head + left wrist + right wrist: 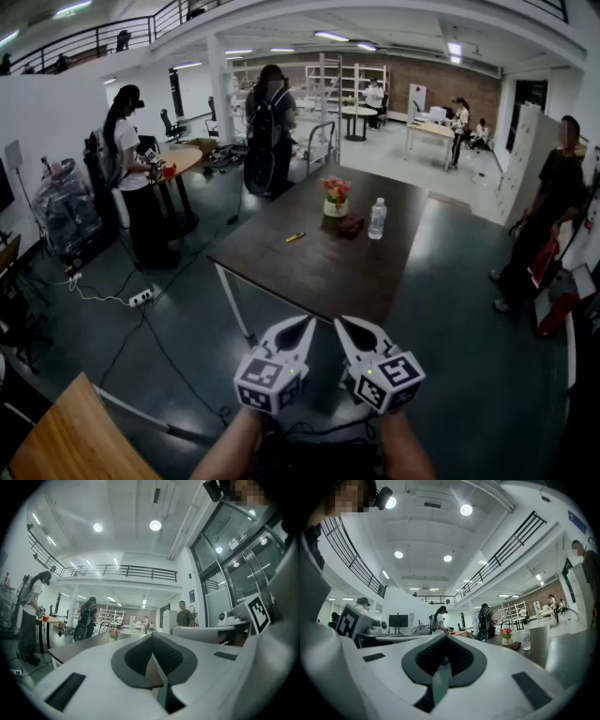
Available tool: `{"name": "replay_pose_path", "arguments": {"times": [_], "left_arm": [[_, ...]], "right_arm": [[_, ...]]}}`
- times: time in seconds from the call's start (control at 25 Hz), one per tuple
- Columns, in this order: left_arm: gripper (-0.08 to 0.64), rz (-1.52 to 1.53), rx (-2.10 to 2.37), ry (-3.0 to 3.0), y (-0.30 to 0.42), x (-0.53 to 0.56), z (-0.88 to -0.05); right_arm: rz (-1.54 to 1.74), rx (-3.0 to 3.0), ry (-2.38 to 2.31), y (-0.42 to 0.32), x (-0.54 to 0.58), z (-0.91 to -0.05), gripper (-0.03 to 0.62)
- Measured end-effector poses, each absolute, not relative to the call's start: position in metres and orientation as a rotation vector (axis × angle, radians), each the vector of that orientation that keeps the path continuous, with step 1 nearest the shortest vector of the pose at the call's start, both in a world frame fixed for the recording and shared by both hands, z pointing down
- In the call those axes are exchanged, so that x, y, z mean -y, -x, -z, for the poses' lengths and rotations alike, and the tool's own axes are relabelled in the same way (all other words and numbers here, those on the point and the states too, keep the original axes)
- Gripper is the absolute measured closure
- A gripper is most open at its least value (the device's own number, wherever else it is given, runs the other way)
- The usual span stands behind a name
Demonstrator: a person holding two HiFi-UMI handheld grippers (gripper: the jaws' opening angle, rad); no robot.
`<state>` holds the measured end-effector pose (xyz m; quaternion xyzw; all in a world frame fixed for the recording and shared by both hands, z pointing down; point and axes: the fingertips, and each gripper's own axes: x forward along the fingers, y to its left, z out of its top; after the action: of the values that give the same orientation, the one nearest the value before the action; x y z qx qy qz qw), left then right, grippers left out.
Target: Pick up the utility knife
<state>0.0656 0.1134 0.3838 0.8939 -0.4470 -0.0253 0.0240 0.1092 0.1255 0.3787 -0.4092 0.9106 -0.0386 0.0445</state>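
Observation:
The utility knife (294, 237) is a small yellow piece lying on the dark brown table (319, 277), left of its middle. Both grippers are held side by side at the table's near edge, well short of the knife. My left gripper (307, 325) has its jaws closed to a point with nothing between them, and looks the same in its own view (151, 637). My right gripper (340, 325) is shut and empty as well (445, 638). Neither gripper view shows the knife.
On the far half of the table stand a pot of flowers (336, 198), a water bottle (377, 218) and a dark red object (352, 225). People stand at the left (127, 183), behind the table (268, 131) and at the right (548, 220). A wooden tabletop (66, 441) juts in lower left; cables and a power strip (141, 297) lie on the floor.

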Motion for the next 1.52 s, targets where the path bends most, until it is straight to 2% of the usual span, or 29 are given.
{"name": "replay_pose_path", "arguments": {"times": [1.08,1.52], "left_arm": [[0.552,0.065,1.42,-2.734,-0.06,-0.104,-0.39],[0.552,0.049,1.419,-2.719,-0.036,-0.061,-0.399]], "right_arm": [[0.144,-2.795,1.236,-0.111,-0.116,-0.384,0.581],[0.159,-2.8,1.257,-0.09,-0.072,-0.392,0.581]]}}
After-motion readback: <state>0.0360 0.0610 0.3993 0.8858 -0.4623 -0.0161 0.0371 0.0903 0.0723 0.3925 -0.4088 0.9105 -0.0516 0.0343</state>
